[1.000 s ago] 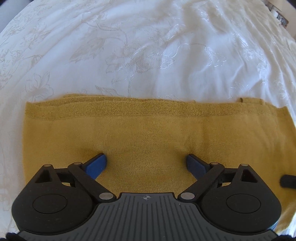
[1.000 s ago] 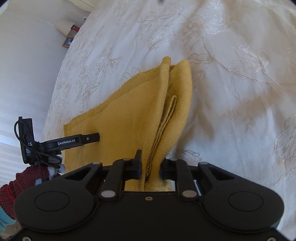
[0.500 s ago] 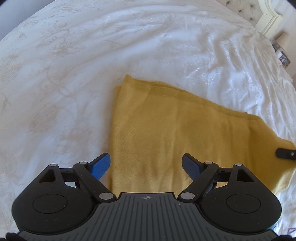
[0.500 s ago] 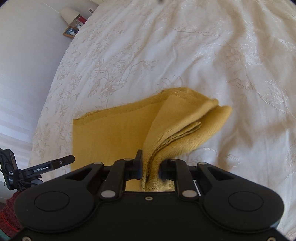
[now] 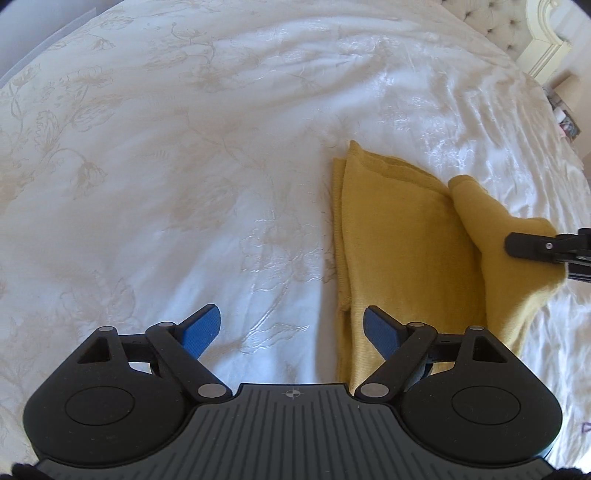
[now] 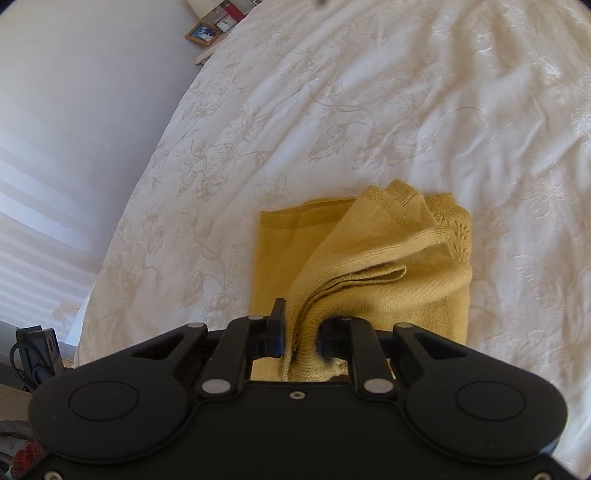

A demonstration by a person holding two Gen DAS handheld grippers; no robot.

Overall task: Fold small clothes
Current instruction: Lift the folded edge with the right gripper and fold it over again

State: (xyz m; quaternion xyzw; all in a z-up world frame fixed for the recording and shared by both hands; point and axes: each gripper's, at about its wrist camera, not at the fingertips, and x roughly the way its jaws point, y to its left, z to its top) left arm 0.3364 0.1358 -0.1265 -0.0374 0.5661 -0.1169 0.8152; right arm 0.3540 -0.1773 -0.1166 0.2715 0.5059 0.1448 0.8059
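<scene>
One picture frame (image 6: pixel 205 32), right view only.

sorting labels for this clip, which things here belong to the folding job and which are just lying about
Part of the job:
- yellow knit garment
- right gripper, shut on the garment's edge
- left gripper, open, holding nothing
- white bedspread

Just lying about:
- framed picture
- headboard

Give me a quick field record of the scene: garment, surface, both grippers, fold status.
garment: mustard knit garment, partly folded, one end lifted off the surface
surface: white embroidered bedspread
left gripper: jaws open, nothing between them, over the bedspread beside the garment's left edge
right gripper: jaws shut on a bunched end of the garment, holding it over the flat part
fold status: end not yet laid down
background: picture frame beyond the bed
</scene>
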